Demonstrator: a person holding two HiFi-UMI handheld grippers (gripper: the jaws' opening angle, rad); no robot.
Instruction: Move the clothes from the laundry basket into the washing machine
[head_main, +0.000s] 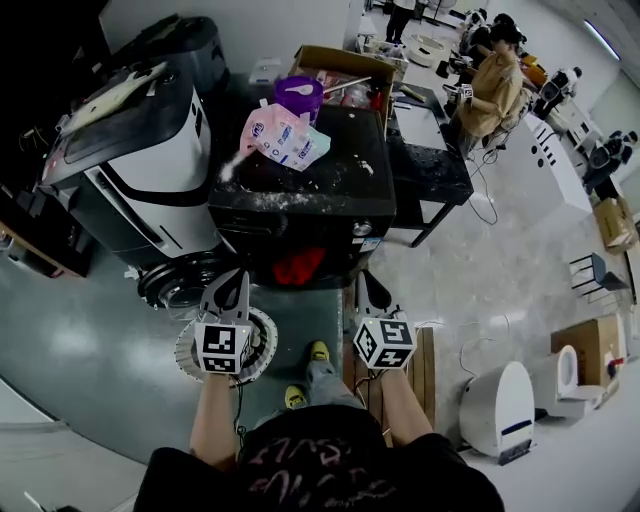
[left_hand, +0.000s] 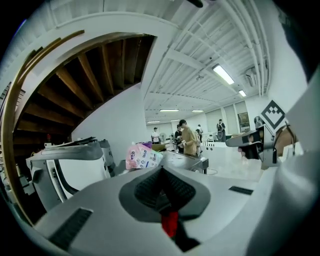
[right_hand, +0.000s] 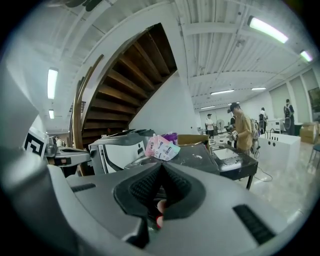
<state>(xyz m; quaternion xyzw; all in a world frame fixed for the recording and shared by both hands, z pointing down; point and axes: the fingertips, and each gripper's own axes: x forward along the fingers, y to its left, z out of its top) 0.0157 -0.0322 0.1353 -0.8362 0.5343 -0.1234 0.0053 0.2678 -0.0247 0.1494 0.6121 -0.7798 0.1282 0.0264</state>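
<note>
A black washing machine (head_main: 300, 190) stands in front of me, its round door (head_main: 178, 284) swung open to the left. Red clothes (head_main: 298, 266) lie in its front opening. My left gripper (head_main: 236, 280) is shut and hovers left of the opening, above the white round laundry basket (head_main: 266, 338), whose inside is hidden by the marker cube. Level with it, right of the opening, my right gripper (head_main: 365, 282) is also shut. No cloth hangs from either. In each gripper view a bit of red (left_hand: 170, 223) (right_hand: 158, 219) shows through the gap below the closed pads.
A pink detergent pouch (head_main: 283, 135) and a purple tub (head_main: 298, 95) sit on the washer top, with a cardboard box (head_main: 340, 65) behind. A white-and-black machine (head_main: 135, 150) stands left and a black table (head_main: 430, 160) right. People (head_main: 490, 85) work at the back right. A wooden board (head_main: 425, 362) lies by my feet.
</note>
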